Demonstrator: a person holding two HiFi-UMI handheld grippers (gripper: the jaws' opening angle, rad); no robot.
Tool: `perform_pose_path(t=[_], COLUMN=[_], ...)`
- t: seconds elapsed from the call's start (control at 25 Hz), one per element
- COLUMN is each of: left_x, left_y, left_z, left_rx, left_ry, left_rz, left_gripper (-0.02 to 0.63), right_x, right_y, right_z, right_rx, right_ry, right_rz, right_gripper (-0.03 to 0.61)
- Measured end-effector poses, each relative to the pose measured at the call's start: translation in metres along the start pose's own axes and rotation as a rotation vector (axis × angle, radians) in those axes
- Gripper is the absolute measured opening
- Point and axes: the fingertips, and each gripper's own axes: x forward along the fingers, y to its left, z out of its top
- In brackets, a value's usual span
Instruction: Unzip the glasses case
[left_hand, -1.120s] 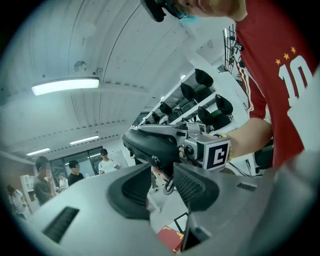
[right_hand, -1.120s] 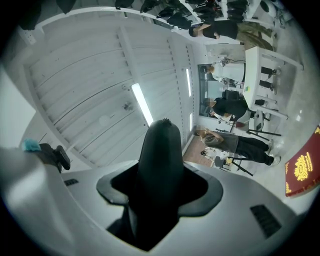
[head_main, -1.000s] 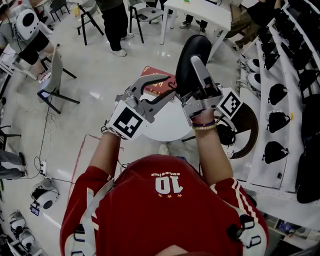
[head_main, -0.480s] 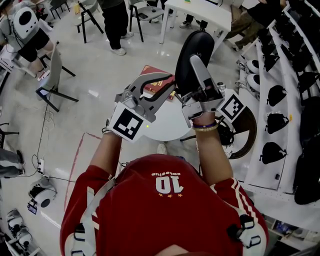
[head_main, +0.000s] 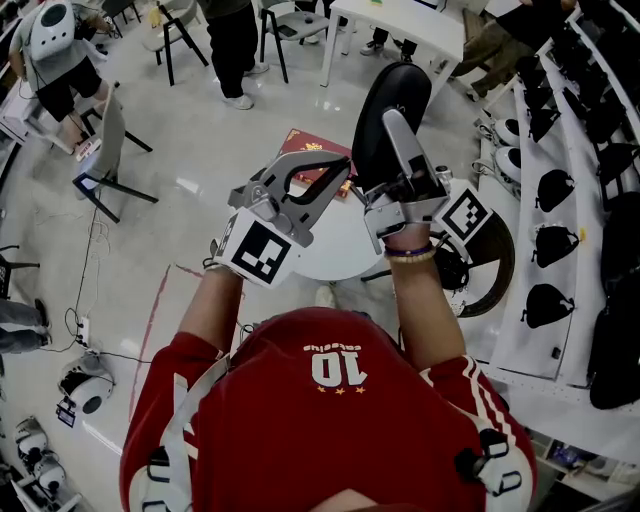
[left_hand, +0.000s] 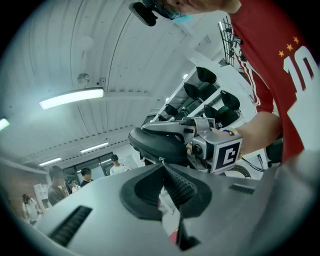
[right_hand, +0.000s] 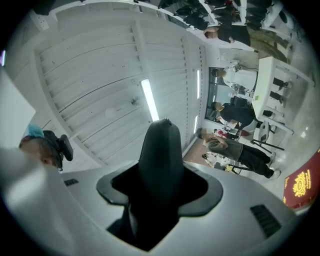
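The right gripper (head_main: 395, 150) is clamping the case (head_main: 385, 100) upright, upper centre. The left gripper (head_main: 343, 168), just closed, is pinching what looks like the zip pull (left_hand: 159, 161). I'd be drawing it steadily along the seam.

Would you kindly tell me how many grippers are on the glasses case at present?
2. The left gripper, jaws just closed, pinches the zipper pull at the case's edge; the right gripper clamps the glasses case across its body.
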Motion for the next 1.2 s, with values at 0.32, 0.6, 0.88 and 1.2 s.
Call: perform_pose_path(t=[0.32, 0.6, 0.88, 1.2], left_x=[0.001, 0.008, 0.003, -0.003], left_y=[-0.021, -0.039, -0.045, -0.037], left_z=[-0.005, -0.011, -0.023, -0.038], left_rx=[0.022, 0.037, -0.019, -0.107], left_ry=[0.072, 0.124, 0.179, 0.184], left_rz=[-0.076, -0.135, -0.172, -0.17], left_gripper=[0.008, 0.008, 0.008, 0.008], right_x=[-0.005, -0.005, -0.006, -0.012], right_y=[-0.002, 0.003, 0.0, -0.014], right_z=[0.004, 0.0, -0.015, -0.019], right_rx=[-0.029, -0.155, -0.256, -0.188], right_ry=[-0.042, -0.034, -0.015, 0.042], right_rz=[-0.04, -0.075, -0.112, -0.108], right_gripper=[0.252, 0.25, 0.252, 0.261])
